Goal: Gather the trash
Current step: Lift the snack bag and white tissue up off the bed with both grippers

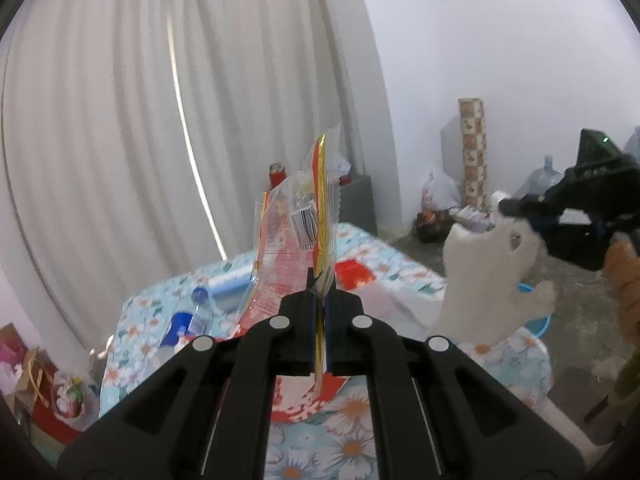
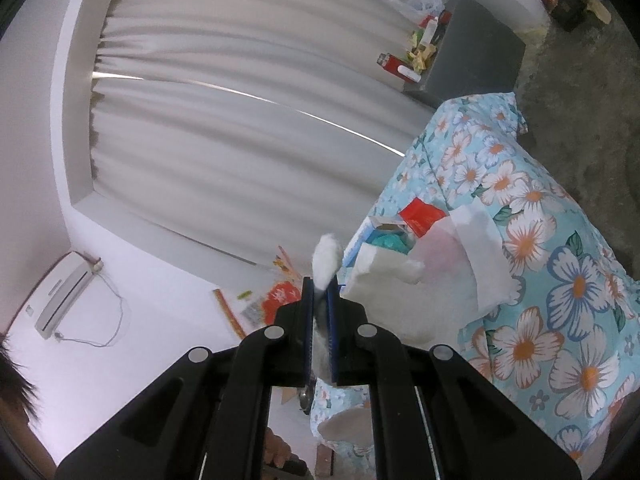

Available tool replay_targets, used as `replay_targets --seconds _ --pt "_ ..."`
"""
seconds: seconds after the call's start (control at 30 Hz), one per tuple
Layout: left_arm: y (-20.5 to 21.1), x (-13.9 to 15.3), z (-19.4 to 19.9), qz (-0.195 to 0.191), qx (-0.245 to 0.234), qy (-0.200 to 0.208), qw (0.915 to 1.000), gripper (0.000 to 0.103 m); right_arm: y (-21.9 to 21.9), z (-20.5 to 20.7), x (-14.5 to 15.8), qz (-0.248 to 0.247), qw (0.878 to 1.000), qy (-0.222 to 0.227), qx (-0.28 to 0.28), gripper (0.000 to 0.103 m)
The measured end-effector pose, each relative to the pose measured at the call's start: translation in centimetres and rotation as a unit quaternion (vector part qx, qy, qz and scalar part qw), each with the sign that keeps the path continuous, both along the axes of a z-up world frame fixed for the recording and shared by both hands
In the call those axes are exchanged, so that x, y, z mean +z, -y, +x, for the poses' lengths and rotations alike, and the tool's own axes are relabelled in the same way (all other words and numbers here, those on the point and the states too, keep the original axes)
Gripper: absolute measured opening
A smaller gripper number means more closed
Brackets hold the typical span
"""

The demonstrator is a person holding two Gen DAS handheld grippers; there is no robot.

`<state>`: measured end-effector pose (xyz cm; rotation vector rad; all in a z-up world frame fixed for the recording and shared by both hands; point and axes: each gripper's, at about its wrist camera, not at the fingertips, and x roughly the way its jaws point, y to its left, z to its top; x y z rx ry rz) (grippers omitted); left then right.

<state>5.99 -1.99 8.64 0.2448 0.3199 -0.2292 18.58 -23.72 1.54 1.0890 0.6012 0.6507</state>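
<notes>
My left gripper (image 1: 320, 280) is shut on the lower edge of a clear, red and gold snack wrapper (image 1: 296, 220), which stands upright above the flowered table (image 1: 360, 420). To its right hangs a white plastic bag (image 1: 480, 276); the right gripper (image 1: 516, 208) holds it by the top. In the right wrist view, which is rolled sideways, my right gripper (image 2: 320, 284) is shut on the bag's handle (image 2: 326, 260). The bag's mouth (image 2: 452, 264) gapes beside the table, with a red packet (image 2: 420, 216) at it. The wrapper (image 2: 280, 292) shows just left of the fingers.
A plastic bottle (image 1: 200, 312) with a blue cap lies on the table's left side. A blue basin (image 1: 536, 320) sits on the floor behind the bag. A grey cabinet (image 2: 472, 52) with clutter stands by the curtain. Bags and water jugs (image 1: 544, 176) line the far wall.
</notes>
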Motion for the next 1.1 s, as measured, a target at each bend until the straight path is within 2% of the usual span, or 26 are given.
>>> replay_targets --seconds 0.4,1.1 --pt "2.9 1.6 -0.5 -0.004 -0.042 0.026 0.9988 0.001 1.2 -1.4 0.3 0.012 1.000 0.013 -0.009 0.007" --pt "3.7 1.9 0.7 -0.002 -0.080 0.021 0.9965 0.001 3.5 -3.0 0.6 0.028 0.999 0.029 -0.027 0.007"
